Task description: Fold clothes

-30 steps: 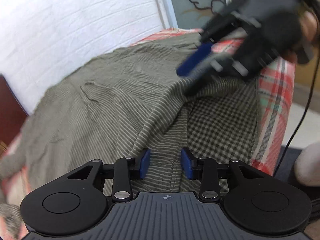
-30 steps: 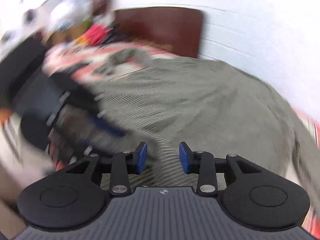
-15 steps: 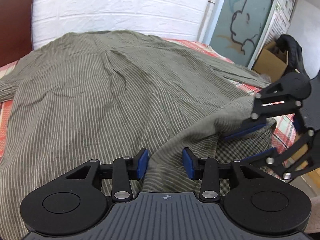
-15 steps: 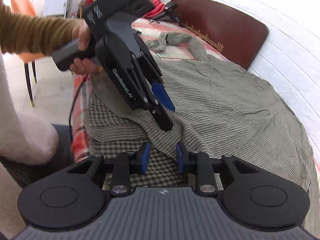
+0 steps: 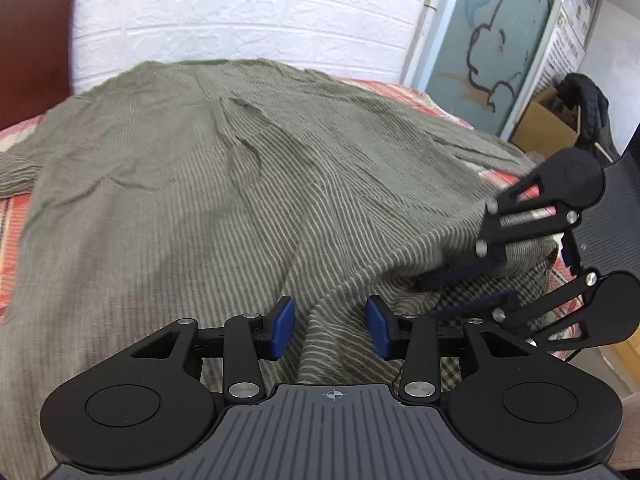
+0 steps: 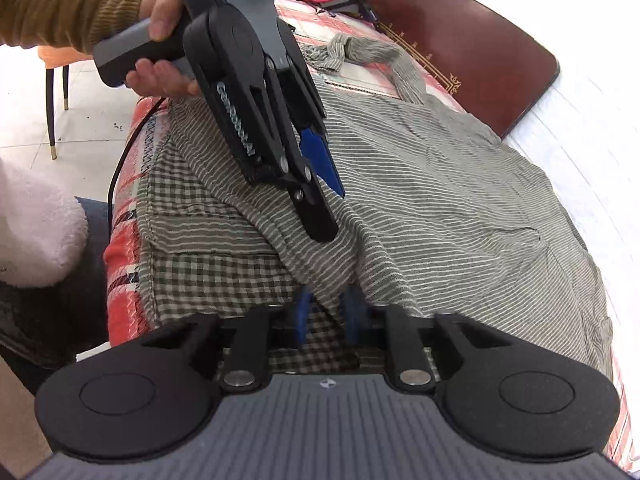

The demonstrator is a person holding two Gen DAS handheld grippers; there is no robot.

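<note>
A grey-green striped garment [image 5: 208,184] lies spread over the bed, with a checked panel [image 6: 208,276] showing at its near edge. My left gripper [image 5: 330,330] is open, its blue pads on either side of a raised fold of the striped cloth. In the right wrist view it [image 6: 320,188] points down onto that cloth. My right gripper [image 6: 326,314] has its pads close together with a bunch of striped cloth between them. In the left wrist view it [image 5: 466,288] straddles the hem where stripe meets check.
A red plaid bedcover [image 6: 128,280] lies under the garment. A brown headboard [image 6: 472,40] and white brick wall [image 5: 240,12] stand behind. A cardboard box [image 5: 548,124] sits by the painted panel [image 5: 496,40]. A person's leg and white sleeve [image 6: 36,220] are at the bed edge.
Both grippers came down from a fast swing and settled at the near hem. The right gripper's pads have narrowed around the striped fold. The left gripper stays open over the cloth.
</note>
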